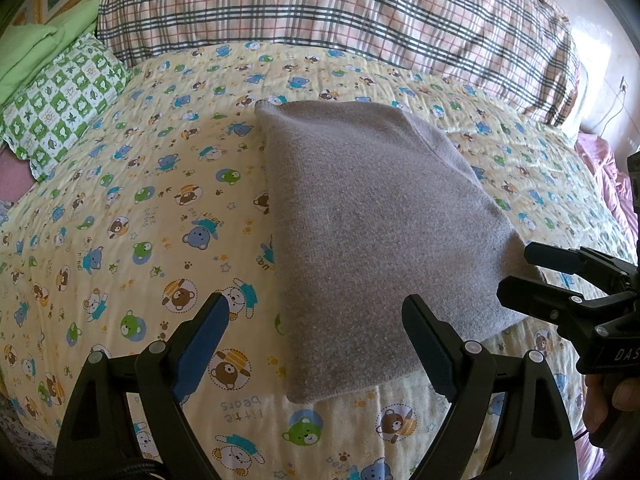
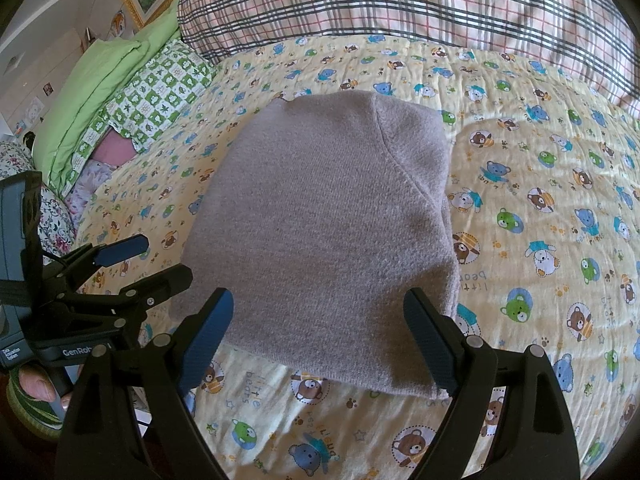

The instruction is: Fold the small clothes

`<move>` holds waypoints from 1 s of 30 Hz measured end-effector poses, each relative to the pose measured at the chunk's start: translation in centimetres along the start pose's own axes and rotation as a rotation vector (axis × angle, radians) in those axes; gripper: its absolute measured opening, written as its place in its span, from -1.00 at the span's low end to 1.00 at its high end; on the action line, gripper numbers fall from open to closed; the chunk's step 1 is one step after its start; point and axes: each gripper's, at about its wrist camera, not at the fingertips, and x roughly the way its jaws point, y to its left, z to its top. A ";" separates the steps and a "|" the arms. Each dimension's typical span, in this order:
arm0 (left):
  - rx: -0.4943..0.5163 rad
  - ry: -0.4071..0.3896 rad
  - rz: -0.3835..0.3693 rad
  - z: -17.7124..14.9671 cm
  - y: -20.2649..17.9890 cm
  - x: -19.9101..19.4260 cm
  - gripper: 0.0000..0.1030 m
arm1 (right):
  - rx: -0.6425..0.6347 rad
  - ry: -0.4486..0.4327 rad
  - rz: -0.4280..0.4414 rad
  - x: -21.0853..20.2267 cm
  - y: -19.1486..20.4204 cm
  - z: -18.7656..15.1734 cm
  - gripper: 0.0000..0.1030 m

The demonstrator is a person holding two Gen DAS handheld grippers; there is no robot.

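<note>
A folded grey knit garment (image 1: 368, 232) lies flat on the yellow bear-print bedspread (image 1: 132, 200); it also shows in the right wrist view (image 2: 320, 232). My left gripper (image 1: 316, 312) is open and empty, just above the garment's near left edge. My right gripper (image 2: 320, 308) is open and empty over the garment's near edge. The right gripper also shows in the left wrist view (image 1: 516, 268), open at the garment's right corner. The left gripper also shows in the right wrist view (image 2: 164, 260), open by the garment's left side.
A plaid pillow (image 1: 328, 16) lies along the far side of the bed. A green-patterned pillow (image 1: 64, 104) and a plain green one (image 2: 92, 92) lie at the left. Pink bedding (image 1: 616, 184) bunches at the right edge.
</note>
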 end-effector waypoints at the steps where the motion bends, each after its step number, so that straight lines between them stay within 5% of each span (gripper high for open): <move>1: 0.000 0.000 -0.001 0.0 0.0 0.0 0.72 | 0.000 0.000 0.000 0.0 0.0 0.0 0.70; 30: 0.000 0.001 -0.001 0.1 -0.2 0.0 0.72 | 0.000 -0.010 0.003 -0.4 -0.4 0.9 0.70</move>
